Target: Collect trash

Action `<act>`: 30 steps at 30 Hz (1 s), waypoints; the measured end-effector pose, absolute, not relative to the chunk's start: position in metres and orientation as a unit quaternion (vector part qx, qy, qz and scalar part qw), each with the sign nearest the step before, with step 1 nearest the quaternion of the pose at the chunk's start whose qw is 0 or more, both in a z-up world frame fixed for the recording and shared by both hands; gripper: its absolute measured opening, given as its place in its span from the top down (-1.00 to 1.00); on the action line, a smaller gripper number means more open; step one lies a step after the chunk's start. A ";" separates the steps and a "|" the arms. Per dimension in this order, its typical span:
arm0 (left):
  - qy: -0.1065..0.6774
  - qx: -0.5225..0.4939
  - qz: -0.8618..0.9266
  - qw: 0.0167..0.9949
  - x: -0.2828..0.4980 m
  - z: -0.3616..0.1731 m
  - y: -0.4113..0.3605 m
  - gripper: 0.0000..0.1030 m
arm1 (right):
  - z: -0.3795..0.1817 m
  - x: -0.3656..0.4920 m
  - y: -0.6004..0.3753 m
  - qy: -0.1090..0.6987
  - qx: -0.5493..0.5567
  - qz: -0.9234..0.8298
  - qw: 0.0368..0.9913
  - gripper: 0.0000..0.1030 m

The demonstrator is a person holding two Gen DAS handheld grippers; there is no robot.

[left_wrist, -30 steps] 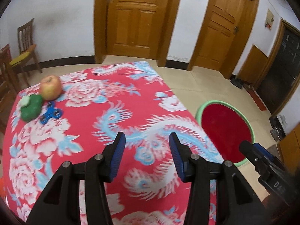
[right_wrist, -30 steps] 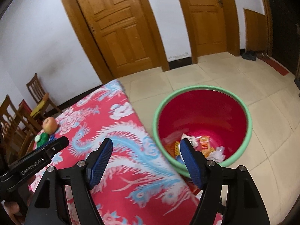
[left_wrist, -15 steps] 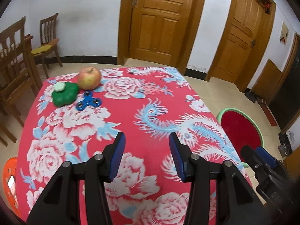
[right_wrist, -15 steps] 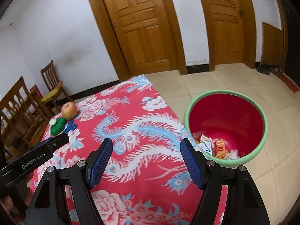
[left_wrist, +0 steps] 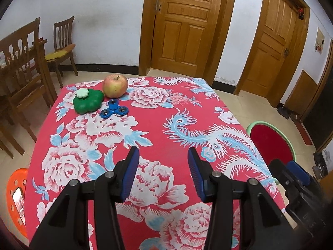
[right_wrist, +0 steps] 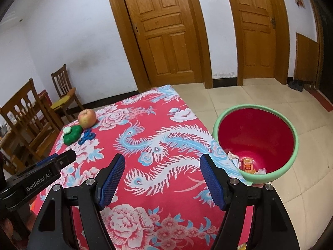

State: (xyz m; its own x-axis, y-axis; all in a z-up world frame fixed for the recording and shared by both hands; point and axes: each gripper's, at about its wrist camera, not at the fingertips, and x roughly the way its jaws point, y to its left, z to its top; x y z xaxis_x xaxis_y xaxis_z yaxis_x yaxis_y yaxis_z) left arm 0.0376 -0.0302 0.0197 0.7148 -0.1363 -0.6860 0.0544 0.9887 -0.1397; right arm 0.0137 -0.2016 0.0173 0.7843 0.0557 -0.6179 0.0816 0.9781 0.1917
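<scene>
A red bin with a green rim (right_wrist: 257, 139) stands on the floor to the right of the table; wrappers and crumpled paper (right_wrist: 247, 164) lie at its bottom. The left wrist view shows only part of the bin (left_wrist: 270, 143). My left gripper (left_wrist: 163, 162) hangs open over the near part of the red flowered tablecloth (left_wrist: 158, 120), nothing between its blue pads. My right gripper (right_wrist: 162, 167) is open too, above the cloth's right side (right_wrist: 145, 145), empty. Each gripper shows in the other's view: the right one (left_wrist: 291, 179) and the left one (right_wrist: 52, 162).
At the table's far left corner lie an apple (left_wrist: 115, 85), a green flower-shaped toy (left_wrist: 88, 100) and a blue fidget spinner (left_wrist: 114, 110). Wooden chairs (left_wrist: 22, 66) stand left of the table, an orange stool (left_wrist: 15, 195) with a phone on it low left. Two wooden doors (left_wrist: 183, 27) behind.
Both views have swung left, away from the bin toward the table. The apple, toy and spinner have come closer to the middle of the view. Both grippers stay open and empty.
</scene>
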 end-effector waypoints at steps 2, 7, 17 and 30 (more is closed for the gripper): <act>0.371 -0.052 -0.048 0.926 0.036 0.021 -0.030 0.06 | 0.018 0.012 -0.202 0.326 0.105 -0.008 0.939 -0.47; 0.361 -0.049 -0.039 0.930 0.033 0.023 -0.030 0.06 | 0.018 0.009 -0.203 0.324 0.106 -0.009 0.940 -0.47; 0.345 -0.048 -0.036 0.937 0.029 0.020 -0.033 0.06 | 0.014 0.006 -0.205 0.318 0.104 -0.017 0.942 -0.47; 0.324 -0.036 -0.017 0.945 0.028 0.009 -0.036 0.06 | 0.006 0.005 -0.210 0.310 0.107 -0.030 0.944 -0.47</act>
State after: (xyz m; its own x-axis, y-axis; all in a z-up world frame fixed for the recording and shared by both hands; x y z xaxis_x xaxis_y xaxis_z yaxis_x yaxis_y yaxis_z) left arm 0.0281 -0.0361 0.0092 0.7892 -0.0545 -0.6117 0.0085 0.9969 -0.0780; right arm 0.0050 -0.2100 0.0062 0.8060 0.0100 -0.5918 0.1222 0.9755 0.1829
